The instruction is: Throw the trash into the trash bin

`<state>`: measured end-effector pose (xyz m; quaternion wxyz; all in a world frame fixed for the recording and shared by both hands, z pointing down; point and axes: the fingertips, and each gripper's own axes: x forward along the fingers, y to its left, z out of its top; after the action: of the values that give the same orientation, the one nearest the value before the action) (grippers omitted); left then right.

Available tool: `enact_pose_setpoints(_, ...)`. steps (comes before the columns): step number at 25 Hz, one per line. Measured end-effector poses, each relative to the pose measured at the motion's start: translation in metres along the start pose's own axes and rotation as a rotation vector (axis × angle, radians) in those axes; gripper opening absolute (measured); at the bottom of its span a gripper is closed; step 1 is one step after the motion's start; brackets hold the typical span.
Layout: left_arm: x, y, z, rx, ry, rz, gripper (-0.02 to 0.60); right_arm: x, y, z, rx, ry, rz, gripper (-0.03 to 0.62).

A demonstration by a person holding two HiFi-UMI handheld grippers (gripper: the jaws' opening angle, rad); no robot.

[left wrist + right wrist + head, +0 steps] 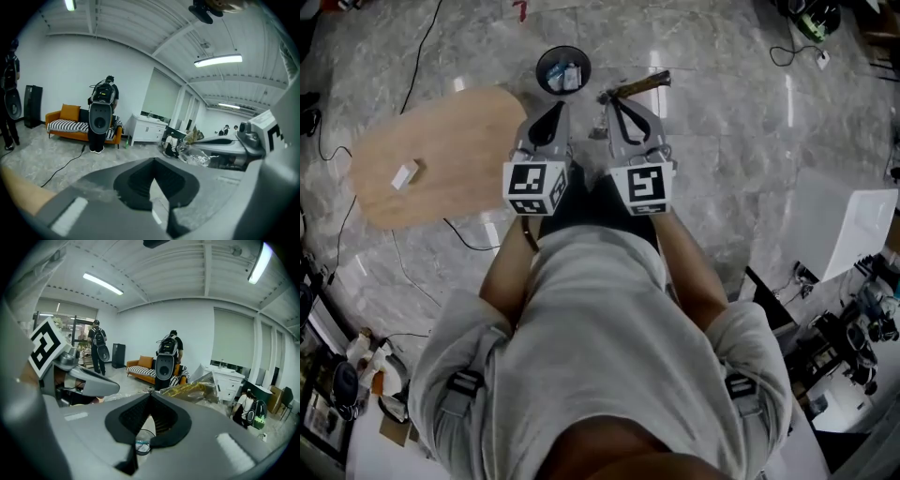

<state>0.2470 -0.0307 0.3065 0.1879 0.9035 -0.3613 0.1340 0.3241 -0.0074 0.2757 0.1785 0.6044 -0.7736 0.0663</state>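
Observation:
The round black trash bin (563, 70) stands on the marble floor just ahead of both grippers, with some blue and white trash inside. My right gripper (615, 95) is shut on a crinkled gold and clear wrapper (639, 85) that sticks out to the right, close beside the bin's rim. In the right gripper view the wrapper (194, 391) juts from the closed tips (151, 393), and the bin (142, 442) shows below through the gap. My left gripper (553, 109) is shut with nothing in it, its tips (153, 160) meeting; the wrapper (196, 148) shows to its right.
A round wooden table (450, 141) with a small white block (404, 174) stands left of the bin. Black cables (459, 234) cross the floor. A white board (848, 225) lies at right. People with backpacks (168, 359) stand by an orange sofa (65, 123).

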Motion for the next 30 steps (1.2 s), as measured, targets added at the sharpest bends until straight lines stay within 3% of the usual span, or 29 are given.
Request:
enact_pose_setpoints(4,0.033,0.034,-0.019,-0.047,0.027,0.082,0.018,0.051,-0.008,-0.027,-0.012,0.041,0.104,0.011)
enact_pose_setpoints(7,0.064,0.059,-0.049,-0.096,0.056,0.175,0.018,0.090,-0.006,-0.057,-0.026,0.096,0.232,0.009)
enact_pose_setpoints(13,0.097,0.097,-0.084,-0.161,0.045,0.341,0.018,0.155,0.007,-0.105,-0.008,0.141,0.445,0.011)
enact_pose_setpoints(17,0.127,0.126,-0.140,-0.239,0.029,0.404,0.018,0.212,0.015,-0.162,-0.039,0.166,0.494,0.011)
enact_pose_setpoints(19,0.130,0.131,-0.179,-0.278,0.060,0.420,0.020,0.225,0.026,-0.191,-0.055,0.170,0.522,0.011)
enact_pose_setpoints(23,0.143,0.149,-0.237,-0.396,0.084,0.479,0.018,0.254,0.037,-0.253,-0.027,0.278,0.568,0.011)
enact_pose_setpoints(30,0.170,0.187,-0.302,-0.401,0.128,0.484,0.018,0.306,0.049,-0.309,-0.075,0.317,0.603,0.011)
